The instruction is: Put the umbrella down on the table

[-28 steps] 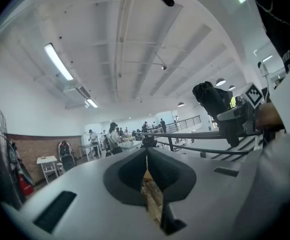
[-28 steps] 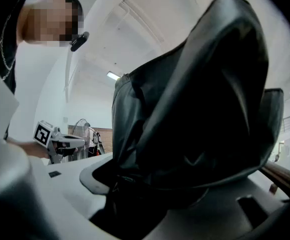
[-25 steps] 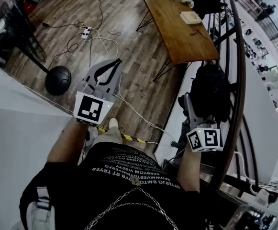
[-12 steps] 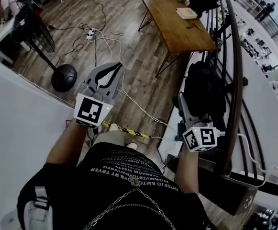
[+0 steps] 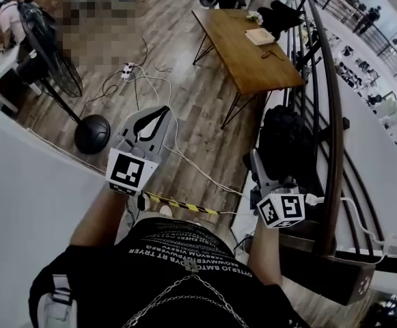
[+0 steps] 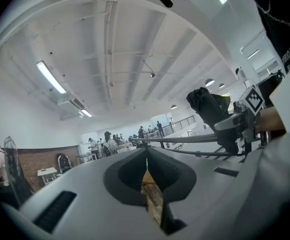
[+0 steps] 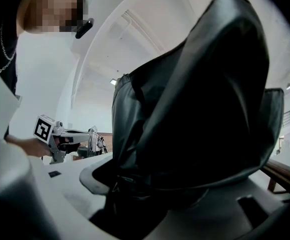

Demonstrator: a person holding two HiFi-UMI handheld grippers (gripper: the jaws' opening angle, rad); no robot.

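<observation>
The left gripper [image 5: 161, 111], jaws pressed together on nothing, hangs well short of the table [image 5: 253, 57]; the right gripper [image 5: 259, 168] pinches the folded black umbrella [image 5: 288, 139], carried slightly nearer the table; the set-down is not yet reachable.

The umbrella [image 7: 194, 109] hides whatever lies behind it.
</observation>
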